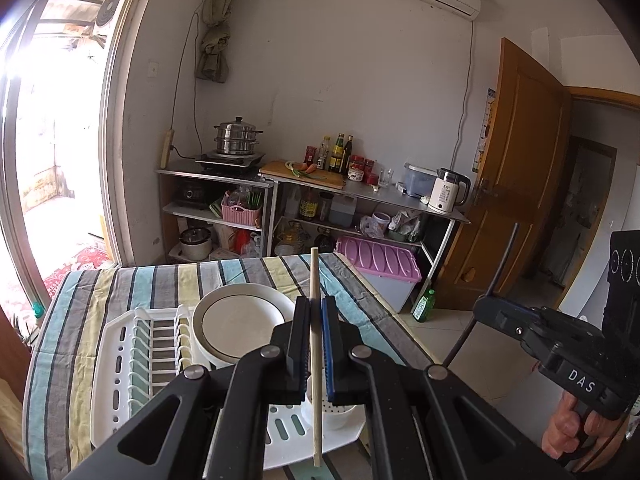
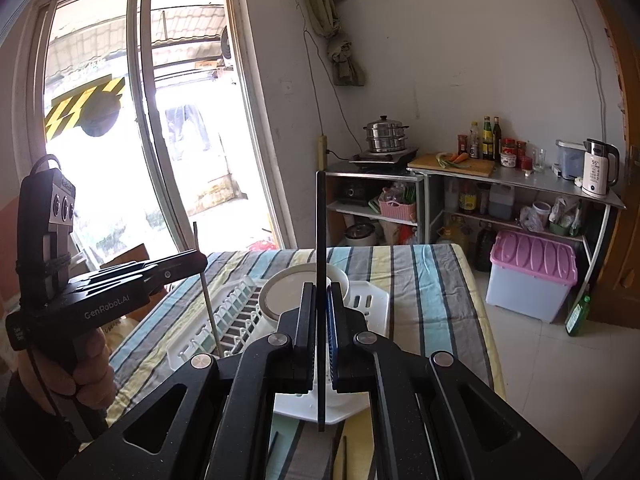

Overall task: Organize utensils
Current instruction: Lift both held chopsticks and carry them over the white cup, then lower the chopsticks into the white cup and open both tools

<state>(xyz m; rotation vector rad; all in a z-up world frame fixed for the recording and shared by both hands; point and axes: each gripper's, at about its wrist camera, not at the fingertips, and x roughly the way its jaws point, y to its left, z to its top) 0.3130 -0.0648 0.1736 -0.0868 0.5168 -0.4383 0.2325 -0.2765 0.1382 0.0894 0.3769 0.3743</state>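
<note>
A small kitchen with pale walls sits behind a table (image 1: 120,280) covered in a striped cloth, and along the far wall a metal shelf unit (image 1: 360,192) carries a steamer pot (image 1: 236,136), a cutting board (image 1: 304,174), sauce bottles (image 1: 338,154) and a white kettle (image 1: 448,190). On the cloth stands a white dish rack (image 1: 120,360) with a white plate (image 1: 236,324) leaning in it and a round white cup (image 1: 334,410) at its near corner. The left gripper (image 1: 316,312) is closed tight on a pale wooden chopstick (image 1: 315,360), which stands nearly upright between the pads, its lower end reaching down past the front edge of the rack. The right gripper (image 2: 319,300) is clamped the same way on a dark chopstick (image 2: 321,240), also upright, its lower tip hanging just in front of the rack's front edge. Each gripper shows in the other's camera, held in a bare hand (image 2: 84,368), the two side by side above the near end of the table. More dark sticks (image 2: 344,456) lie on the cloth below the right gripper. A purple-lidded storage box (image 2: 532,272) and a green bottle (image 2: 578,316) stand on the floor by the shelves.
</note>
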